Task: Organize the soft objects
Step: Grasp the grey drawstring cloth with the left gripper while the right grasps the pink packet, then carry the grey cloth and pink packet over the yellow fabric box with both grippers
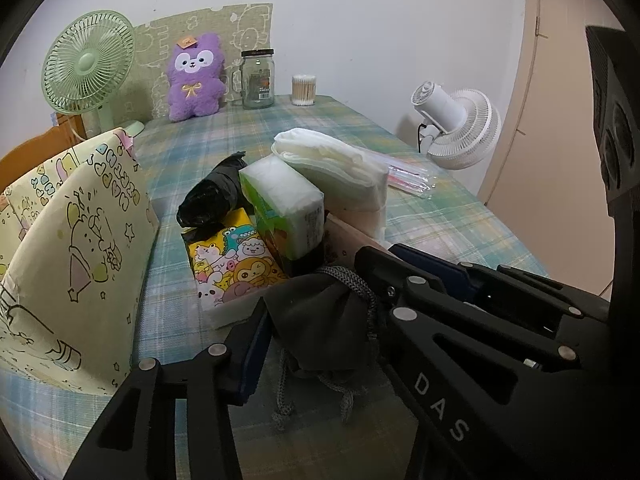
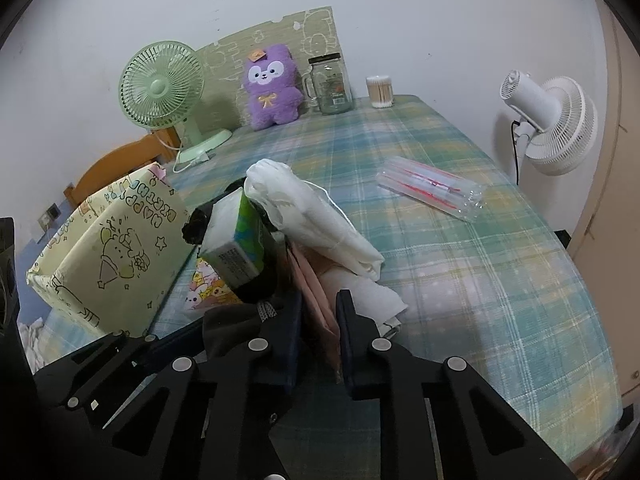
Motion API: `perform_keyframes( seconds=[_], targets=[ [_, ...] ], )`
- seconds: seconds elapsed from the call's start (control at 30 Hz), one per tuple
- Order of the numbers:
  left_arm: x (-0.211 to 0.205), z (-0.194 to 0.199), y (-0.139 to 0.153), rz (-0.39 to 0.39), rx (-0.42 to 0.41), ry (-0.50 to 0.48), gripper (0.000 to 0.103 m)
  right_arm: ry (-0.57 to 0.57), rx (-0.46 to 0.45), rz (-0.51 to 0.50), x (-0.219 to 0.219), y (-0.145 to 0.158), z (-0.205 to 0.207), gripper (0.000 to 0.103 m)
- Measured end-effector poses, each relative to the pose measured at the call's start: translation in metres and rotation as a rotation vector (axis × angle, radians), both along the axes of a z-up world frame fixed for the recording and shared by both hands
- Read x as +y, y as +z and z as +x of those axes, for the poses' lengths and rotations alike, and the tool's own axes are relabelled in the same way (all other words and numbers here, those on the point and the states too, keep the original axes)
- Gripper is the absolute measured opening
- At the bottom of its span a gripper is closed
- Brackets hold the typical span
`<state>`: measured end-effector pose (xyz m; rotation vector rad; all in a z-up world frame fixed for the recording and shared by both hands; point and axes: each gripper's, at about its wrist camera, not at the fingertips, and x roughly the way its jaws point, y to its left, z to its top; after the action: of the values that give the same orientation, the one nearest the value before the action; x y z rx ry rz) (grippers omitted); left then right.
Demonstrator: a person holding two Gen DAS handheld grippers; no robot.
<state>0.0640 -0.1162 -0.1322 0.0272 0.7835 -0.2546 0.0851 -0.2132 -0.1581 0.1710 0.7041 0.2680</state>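
Note:
A pink box (image 2: 316, 280) on the plaid table holds a cartoon tissue pack (image 1: 232, 260), a green-and-white tissue pack (image 1: 284, 200), a black bag roll (image 1: 212, 196) and white folded cloth (image 1: 336, 164). My left gripper (image 1: 316, 316) is shut on a dark grey drawstring pouch (image 1: 320, 320) at the box's near end. My right gripper (image 2: 318, 316) is closed on the pink box wall. The pouch also shows in the right wrist view (image 2: 228, 324).
A yellow cartoon-printed box (image 1: 72, 248) stands at the left. A purple plush (image 1: 194, 76), a glass jar (image 1: 258, 78), cotton swabs (image 1: 304, 90) and a green fan (image 1: 88, 64) stand at the back. A straw packet (image 2: 432, 190) lies right. A white fan (image 1: 456, 124) stands beyond the table edge.

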Motion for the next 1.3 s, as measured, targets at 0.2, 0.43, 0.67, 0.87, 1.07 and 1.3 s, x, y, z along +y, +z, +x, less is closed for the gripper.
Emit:
perform_keyframes(
  seconds=[0.2, 0.43, 0.67, 0.87, 1.07, 1.3],
  targets=[
    [0.0, -0.008, 0.004, 0.004, -0.019, -0.002, 0.05, -0.018, -0.011, -0.011, -0.001, 0.005, -0.011, 0.016],
    [0.001, -0.019, 0.012, -0.005, -0.044, -0.004, 0.049, -0.043, -0.045, -0.022, -0.003, 0.016, -0.027, 0.014],
    [-0.001, -0.028, 0.025, -0.009, -0.075, -0.01, 0.049, -0.067, -0.075, -0.017, -0.006, 0.03, -0.041, 0.013],
    [-0.001, -0.033, 0.037, -0.023, -0.086, -0.025, 0.049, -0.09, -0.099, -0.019, -0.008, 0.045, -0.047, 0.013],
    [0.0, -0.031, 0.05, -0.034, -0.084, -0.022, 0.049, -0.115, -0.121, -0.024, -0.008, 0.061, -0.05, 0.013],
    [0.004, -0.029, 0.064, -0.047, -0.091, -0.016, 0.049, -0.128, -0.143, -0.029, -0.007, 0.078, -0.053, 0.013]
  ],
)
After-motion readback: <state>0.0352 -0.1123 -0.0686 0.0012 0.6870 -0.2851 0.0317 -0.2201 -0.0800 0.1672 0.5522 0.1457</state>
